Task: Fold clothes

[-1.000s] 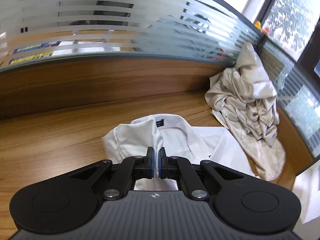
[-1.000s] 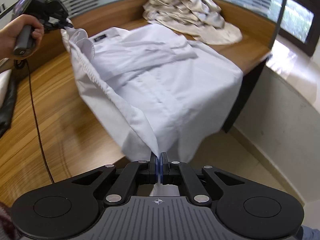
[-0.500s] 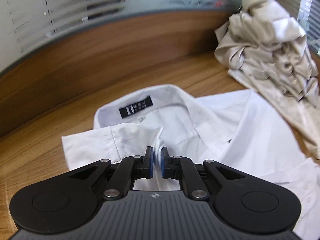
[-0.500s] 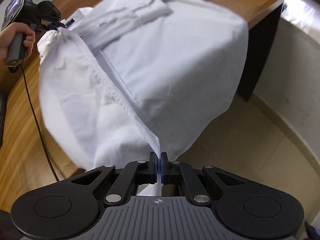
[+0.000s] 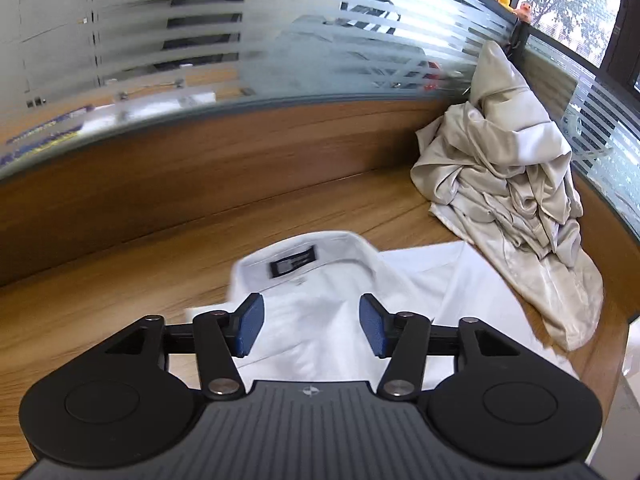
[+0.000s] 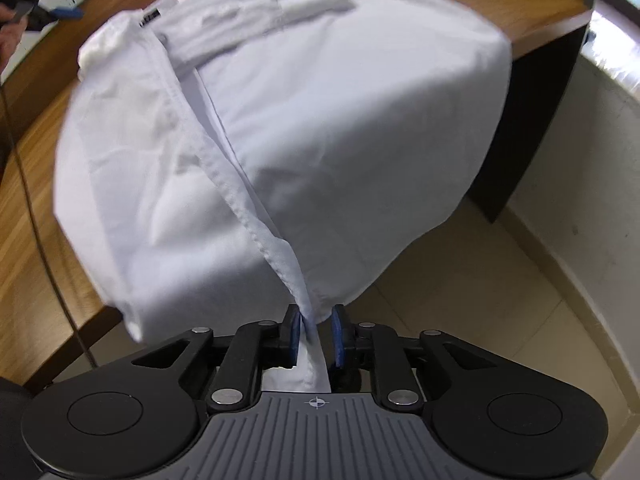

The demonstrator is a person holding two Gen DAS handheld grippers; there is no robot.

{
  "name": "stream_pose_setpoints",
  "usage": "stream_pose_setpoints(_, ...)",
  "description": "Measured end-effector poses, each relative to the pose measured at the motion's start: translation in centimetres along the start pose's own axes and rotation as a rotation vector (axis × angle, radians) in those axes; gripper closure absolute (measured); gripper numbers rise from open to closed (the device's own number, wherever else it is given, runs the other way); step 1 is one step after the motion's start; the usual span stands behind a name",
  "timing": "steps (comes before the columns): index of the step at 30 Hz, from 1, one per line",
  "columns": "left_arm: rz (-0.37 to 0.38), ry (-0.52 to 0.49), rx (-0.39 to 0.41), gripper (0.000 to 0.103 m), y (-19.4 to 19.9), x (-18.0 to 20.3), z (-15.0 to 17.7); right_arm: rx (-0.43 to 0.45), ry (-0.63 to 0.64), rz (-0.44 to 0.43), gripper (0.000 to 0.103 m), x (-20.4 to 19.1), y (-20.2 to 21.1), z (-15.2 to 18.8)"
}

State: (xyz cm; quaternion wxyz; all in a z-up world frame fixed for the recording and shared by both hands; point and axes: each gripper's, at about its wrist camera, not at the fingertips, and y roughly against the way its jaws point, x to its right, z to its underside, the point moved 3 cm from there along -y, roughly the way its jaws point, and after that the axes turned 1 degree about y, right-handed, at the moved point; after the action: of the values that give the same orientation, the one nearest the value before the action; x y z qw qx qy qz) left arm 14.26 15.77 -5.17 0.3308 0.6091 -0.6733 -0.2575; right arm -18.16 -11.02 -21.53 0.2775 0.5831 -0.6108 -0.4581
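- The white shirt (image 5: 320,320) is lying spread on the wooden bench (image 5: 120,280), collar at the far end with its dark label (image 5: 292,266) showing, and the tail is draping over the near edge towards the floor (image 6: 500,280).
- The left hand-held gripper (image 5: 308,326) is hanging just above the collar area, its jaws having just been opening; they are standing wide now with nothing pinched, only cloth lying below them.
- The right hand-held gripper (image 6: 316,334) is down at the near edge, and its jaws have just been parting too; they are only narrowly apart, with the hem corner still hanging between the blue pads (image 6: 339,336), and it looks slack rather than pinched.
- So this looks like the release after laying the side fold over.
- To do it well, I would say: let the hem drop cleanly before drawing the right tool away, so the cloth is not dragging off the bench.
- The overhanging tail may pull the fold askew, so it wants watching.
- The beige pile of clothes (image 5: 508,200) is sitting at the far right, its edge just touching the shirt's far right corner.
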Motion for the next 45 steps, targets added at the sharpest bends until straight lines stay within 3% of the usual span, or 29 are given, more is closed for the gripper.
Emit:
stream_pose_setpoints(5, 0.024, -0.002, -0.06, 0.043, 3.0, -2.3, 2.2, 0.099, -0.012, 0.017, 0.072, -1.2, 4.2, 0.9)
stream_pose_setpoints(11, 0.091, -0.028, -0.123, 0.043, 4.9, -2.7, 5.3, 0.167, -0.013, 0.031, 0.07, -1.7, 8.5, 0.2)
stream_pose_setpoints(15, 0.128, -0.049, -0.121, 0.043, 5.2, -1.4, 5.7, 0.206, 0.01, 0.042, 0.063, -0.8, 10.4, -1.7)
stream_pose_setpoints(20, 0.115, -0.038, -0.125, 0.043, 3.7, 0.9, 5.5, 0.226, 0.061, 0.057, 0.063, 1.3, 10.3, -5.3)
stream_pose_setpoints(27, 0.108, 0.006, -0.138, 0.043, 1.3, 5.0, 4.9, 0.228, 0.101, -0.009, 0.062, 5.9, 7.6, -12.3)
stream_pose_setpoints(34, 0.098, -0.068, -0.174, 0.043, 0.8, 9.1, 6.9, 0.198, 0.197, -0.173, 0.049, 8.1, 3.1, -21.6)
stream_pose_setpoints(41, 0.079, -0.131, -0.23, 0.043, -0.2, 12.0, 10.1, 0.114, 0.233, -0.257, 0.049, 9.8, -3.9, -29.2)
stream_pose_setpoints(45, 0.086, -0.151, -0.243, 0.043, -1.0, 13.7, 10.9, 0.057, 0.183, -0.298, 0.049, 10.7, -7.1, -31.9)
